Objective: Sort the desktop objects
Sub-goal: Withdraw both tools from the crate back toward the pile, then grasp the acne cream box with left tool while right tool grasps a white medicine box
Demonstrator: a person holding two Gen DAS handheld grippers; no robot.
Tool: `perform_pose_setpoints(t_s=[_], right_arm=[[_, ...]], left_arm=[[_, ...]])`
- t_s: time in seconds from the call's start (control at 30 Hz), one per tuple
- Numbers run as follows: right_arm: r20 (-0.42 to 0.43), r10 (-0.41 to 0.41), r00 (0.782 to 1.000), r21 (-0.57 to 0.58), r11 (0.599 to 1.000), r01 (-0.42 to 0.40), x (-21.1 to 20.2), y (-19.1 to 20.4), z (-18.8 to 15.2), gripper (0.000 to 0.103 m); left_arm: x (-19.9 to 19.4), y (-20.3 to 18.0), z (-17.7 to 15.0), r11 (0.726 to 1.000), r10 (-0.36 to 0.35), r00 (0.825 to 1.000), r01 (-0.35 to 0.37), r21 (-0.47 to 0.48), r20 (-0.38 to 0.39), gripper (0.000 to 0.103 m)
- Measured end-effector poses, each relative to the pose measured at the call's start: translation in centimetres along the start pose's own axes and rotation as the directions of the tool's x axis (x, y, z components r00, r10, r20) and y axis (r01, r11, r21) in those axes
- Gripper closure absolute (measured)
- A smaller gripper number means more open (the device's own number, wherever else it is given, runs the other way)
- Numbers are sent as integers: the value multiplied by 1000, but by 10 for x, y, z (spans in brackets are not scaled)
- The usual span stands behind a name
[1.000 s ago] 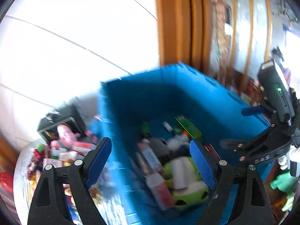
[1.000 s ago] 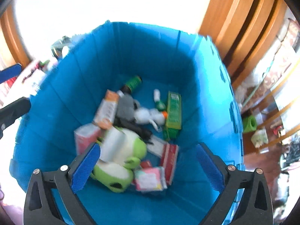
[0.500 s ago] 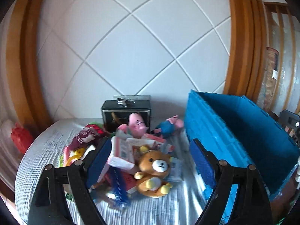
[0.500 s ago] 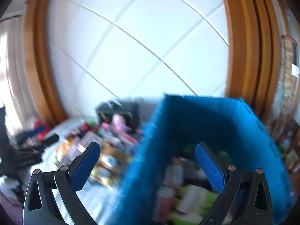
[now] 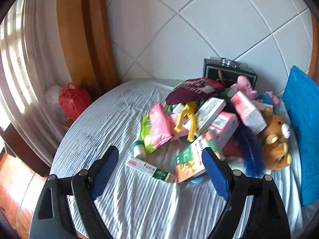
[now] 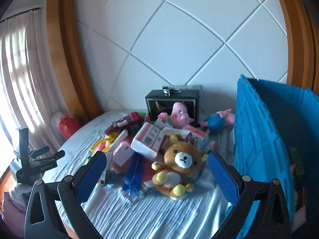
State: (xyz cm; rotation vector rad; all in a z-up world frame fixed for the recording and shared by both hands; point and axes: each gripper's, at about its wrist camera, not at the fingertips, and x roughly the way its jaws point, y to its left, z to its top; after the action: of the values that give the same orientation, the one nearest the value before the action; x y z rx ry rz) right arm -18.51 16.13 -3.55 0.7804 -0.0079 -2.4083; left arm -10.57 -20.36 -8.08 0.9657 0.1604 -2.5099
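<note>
Left gripper (image 5: 159, 169): fingers (image 5: 104, 170) spread wide, nothing between them, held over bare striped cloth (image 5: 139, 205). Just ahead of it lie a long white-and-green box (image 5: 150, 170), a small white bottle (image 5: 139, 149) and an orange-and-green carton (image 5: 191, 159) that leans on the pile. Right gripper (image 6: 157, 176): fingers (image 6: 223, 177) likewise apart and empty, framing a brown bear plush (image 6: 177, 167) that sits at the near edge of the heap, a blue brush (image 6: 134, 176) beside it. Heap of objects to sort, mid-desk: pink-and-white cartons (image 6: 148, 139), pink packet (image 5: 160, 126), yellow plastic piece (image 5: 188, 119), maroon pouch (image 5: 194, 89), pink plush (image 6: 179, 115), blue-and-pink plush (image 6: 218, 120). Behind the heap a black box (image 6: 172, 99) stands against the wall. Blue bin (image 6: 259, 139) stands at the right edge, touching the cloth, its near wall close to the bear; some items show inside. Desk: round, covered in the wrinkled cloth, its left and near parts clear. Room: white diagonal-tiled wall (image 6: 179, 39), wooden frame (image 6: 65, 59), curtain (image 6: 22, 69), red bag (image 5: 72, 99) off the desk's left rim.
</note>
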Motion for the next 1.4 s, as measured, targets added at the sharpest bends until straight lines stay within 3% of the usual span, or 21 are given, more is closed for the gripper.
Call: perform_pose_setpoints(t_s=[0.13, 0.3, 0.5, 0.63, 0.67, 0.73, 0.83, 1.03, 1.1, 1.13, 1.33, 1.4], right_arm=[[-100, 21, 995, 51, 999, -16, 46, 10, -30, 0], [-229, 22, 973, 81, 997, -4, 100, 27, -70, 0], [-318, -3, 948, 110, 993, 40, 137, 38, -100, 0], [-349, 3, 937, 145, 988, 51, 158, 42, -108, 0], [-350, 13, 937, 151, 988, 43, 162, 45, -109, 0], [-350, 33, 936, 154, 988, 22, 170, 55, -109, 0], [-354, 89, 931, 146, 989, -39, 183, 76, -108, 0], [-403, 122, 907, 87, 992, -94, 214, 120, -113, 2], [-404, 139, 904, 92, 990, -111, 221, 128, -114, 20], [-406, 141, 903, 89, 989, -115, 226, 133, -114, 23], [-390, 166, 906, 123, 984, -128, 247, 148, -107, 25], [-382, 171, 908, 134, 983, -128, 253, 150, -103, 44]], left_arm=[[50, 37, -32, 998, -2, 992, -6, -62, -128, 17], [109, 61, -60, 990, -36, 965, 0, -139, -258, 17], [177, 52, -54, 977, -69, 937, -6, -214, -342, 17], [219, 49, -54, 970, -68, 907, -38, -240, -417, 18], [227, 48, -57, 971, -59, 898, -50, -234, -435, 20], [233, 51, -66, 969, -85, 891, -29, -244, -445, 37], [221, 57, -77, 978, -80, 903, -11, -209, -422, 55], [192, 79, -107, 989, -67, 915, 8, -149, -399, 68], [185, 81, -114, 994, -50, 918, 7, -110, -393, 69], [183, 82, -116, 995, -49, 920, 10, -101, -389, 69], [179, 92, -110, 991, -90, 928, 47, -128, -361, 71], [176, 91, -97, 991, -85, 940, 47, -122, -331, 71]])
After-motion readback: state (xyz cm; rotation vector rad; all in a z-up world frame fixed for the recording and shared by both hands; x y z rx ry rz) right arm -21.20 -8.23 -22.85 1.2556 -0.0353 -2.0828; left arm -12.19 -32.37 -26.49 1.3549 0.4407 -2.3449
